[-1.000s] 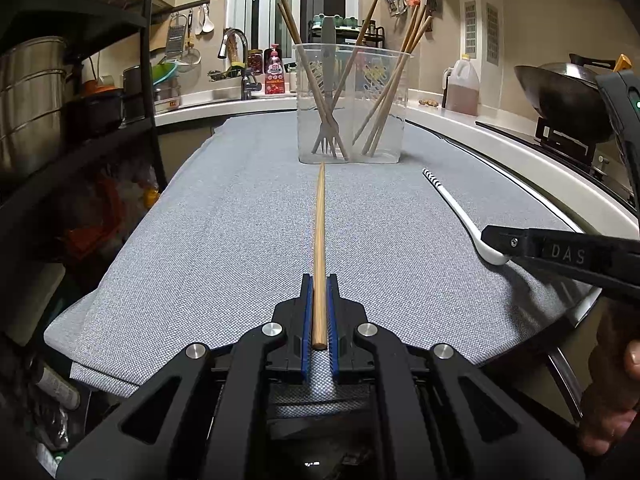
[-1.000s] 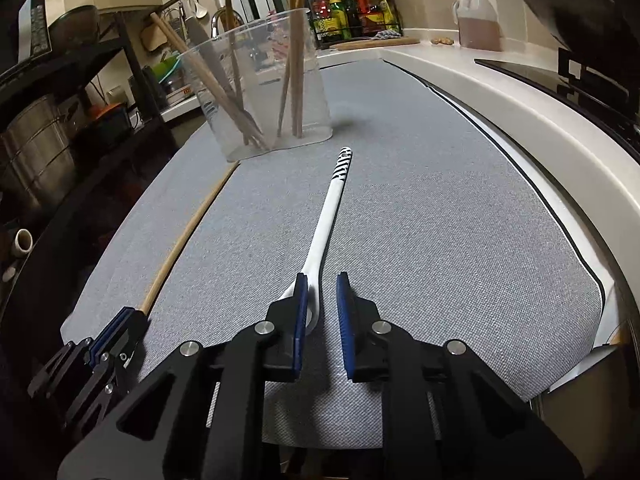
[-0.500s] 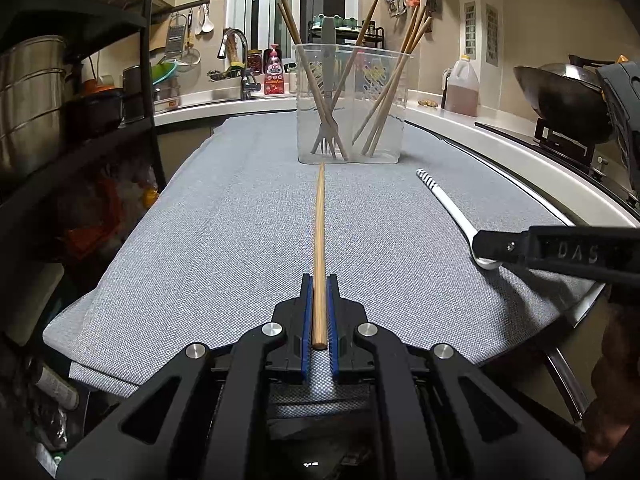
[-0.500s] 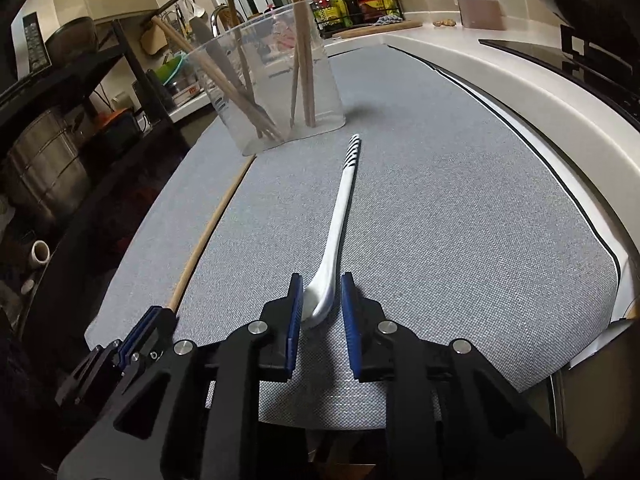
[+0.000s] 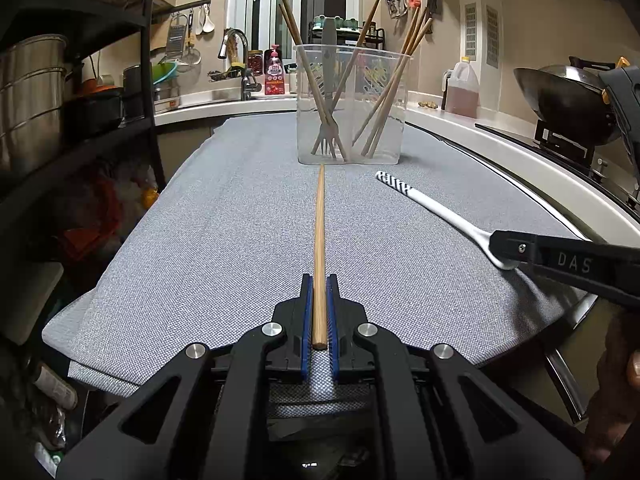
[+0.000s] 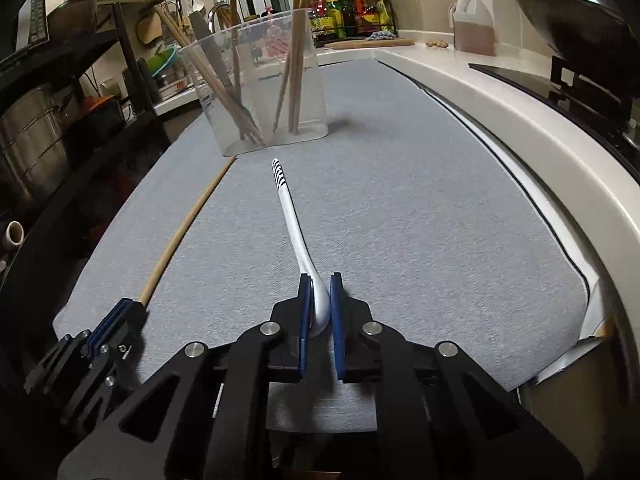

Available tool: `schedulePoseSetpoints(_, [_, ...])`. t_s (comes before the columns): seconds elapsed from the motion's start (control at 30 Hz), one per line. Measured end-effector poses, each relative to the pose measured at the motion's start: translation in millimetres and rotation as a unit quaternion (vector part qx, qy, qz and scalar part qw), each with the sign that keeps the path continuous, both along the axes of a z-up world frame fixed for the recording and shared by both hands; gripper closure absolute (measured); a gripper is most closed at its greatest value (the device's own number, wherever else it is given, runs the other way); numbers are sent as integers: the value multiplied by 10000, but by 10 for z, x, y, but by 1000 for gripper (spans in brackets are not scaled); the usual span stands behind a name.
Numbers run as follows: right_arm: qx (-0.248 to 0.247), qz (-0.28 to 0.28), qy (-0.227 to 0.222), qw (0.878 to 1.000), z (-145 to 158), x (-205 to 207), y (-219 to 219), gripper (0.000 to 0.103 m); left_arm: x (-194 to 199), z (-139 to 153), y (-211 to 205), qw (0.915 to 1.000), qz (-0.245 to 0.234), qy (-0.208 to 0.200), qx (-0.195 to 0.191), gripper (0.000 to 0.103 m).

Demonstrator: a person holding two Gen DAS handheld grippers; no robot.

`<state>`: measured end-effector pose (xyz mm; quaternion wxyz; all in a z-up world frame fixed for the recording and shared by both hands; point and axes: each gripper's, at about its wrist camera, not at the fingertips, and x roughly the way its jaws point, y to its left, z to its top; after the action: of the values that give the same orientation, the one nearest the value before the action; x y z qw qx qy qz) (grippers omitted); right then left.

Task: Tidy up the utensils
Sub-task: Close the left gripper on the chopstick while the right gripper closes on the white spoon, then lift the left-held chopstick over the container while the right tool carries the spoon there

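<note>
My left gripper [image 5: 319, 300] is shut on the near end of a long wooden chopstick [image 5: 319, 240] that points at the clear plastic utensil cup [image 5: 350, 104]. The cup stands at the far end of the grey mat and holds several chopsticks and a fork. My right gripper [image 6: 320, 300] is shut on the bowl end of a white spoon [image 6: 290, 220] with a striped handle tip. The spoon also shows in the left wrist view [image 5: 436, 210], with the right gripper [image 5: 508, 250] on it. The chopstick [image 6: 180, 236] and left gripper [image 6: 116, 320] show at the left of the right wrist view.
The grey mat [image 5: 240, 220] covers the counter. A black shelf rack with pots [image 5: 48, 100] stands at the left. A wok on a stove [image 5: 568, 100] and an oil jug [image 5: 462, 88] are at the right. A sink and bottles are behind the cup.
The right gripper has closed onto the spoon's bowl and turned the spoon, so its handle now points more to the left. The left gripper and chopstick have not moved.
</note>
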<state>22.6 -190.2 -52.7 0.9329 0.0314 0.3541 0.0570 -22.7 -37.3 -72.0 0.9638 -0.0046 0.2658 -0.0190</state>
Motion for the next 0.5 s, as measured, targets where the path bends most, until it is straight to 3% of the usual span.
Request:
schedulePoseSetpoints(0.23, [-220,-76,-105,9997,-12,-19,-38,89,5,1,18,10000,6,-6,-20,96])
schedulePoseSetpoints(0.5, [-298,-25,-203,9993,-38,-101,10,92,2,-11,8,10000,34,-47,62,96])
